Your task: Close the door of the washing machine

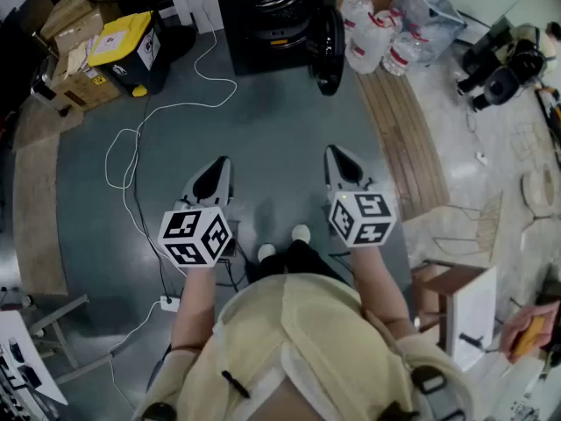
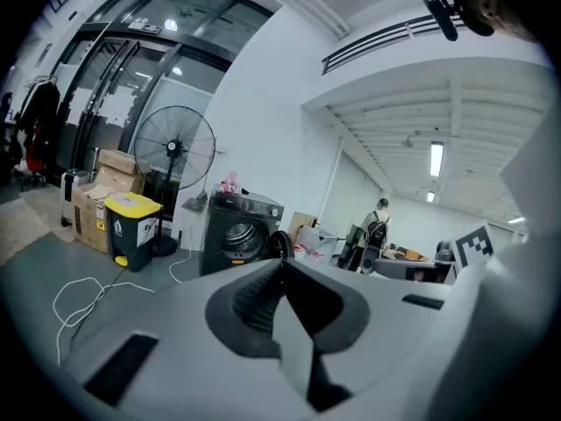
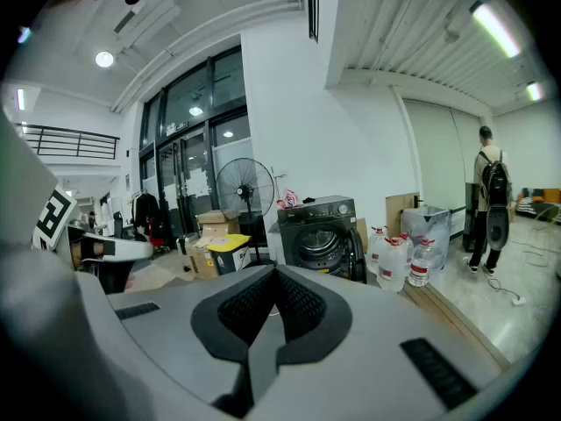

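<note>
A black front-loading washing machine stands at the far end of the grey floor, also seen small in the left gripper view as the washing machine and in the right gripper view as the washing machine. Its round door hangs open to the right, edge-on as the door. My left gripper and right gripper are held side by side well short of the machine, pointing toward it. Both have jaws shut with nothing between them.
A yellow-lidded bin and cardboard boxes sit left of the machine, with a standing fan behind. Water jugs stand to its right. A white cable loops across the floor. A person stands far right.
</note>
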Demonstrator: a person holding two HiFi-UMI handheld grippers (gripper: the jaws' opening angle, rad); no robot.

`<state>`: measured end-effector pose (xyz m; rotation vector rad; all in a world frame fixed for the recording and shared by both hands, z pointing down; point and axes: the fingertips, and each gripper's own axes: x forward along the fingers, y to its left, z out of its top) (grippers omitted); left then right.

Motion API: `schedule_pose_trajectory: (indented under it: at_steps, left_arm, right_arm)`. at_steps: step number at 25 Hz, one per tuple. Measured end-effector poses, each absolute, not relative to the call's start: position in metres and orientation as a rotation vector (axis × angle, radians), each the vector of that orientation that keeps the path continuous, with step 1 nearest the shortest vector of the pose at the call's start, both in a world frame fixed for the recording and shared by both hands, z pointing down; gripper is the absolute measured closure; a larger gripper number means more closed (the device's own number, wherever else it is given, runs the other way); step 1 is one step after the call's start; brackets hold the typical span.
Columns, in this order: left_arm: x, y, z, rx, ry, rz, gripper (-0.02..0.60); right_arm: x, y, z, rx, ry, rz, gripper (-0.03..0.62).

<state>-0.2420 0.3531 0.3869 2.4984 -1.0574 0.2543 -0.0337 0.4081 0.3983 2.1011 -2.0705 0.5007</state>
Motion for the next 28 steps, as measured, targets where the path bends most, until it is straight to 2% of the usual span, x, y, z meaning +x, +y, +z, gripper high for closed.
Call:
schedule_pose_trajectory:
  at_steps: [15, 28]
  left_arm:
    - [-0.2, 0.334, 0.399, 2.487, -1.076, 0.287, 0.565]
    - [-0.136, 0.307, 0.413, 2.44, -1.143, 0.356, 0.565]
  right_arm:
    - [0.002, 0.38, 0.417, 2.061, -2.093, 0.571, 0.588]
    - [0.063, 0.341, 0.425, 2.011, -2.147, 0.557, 0.588]
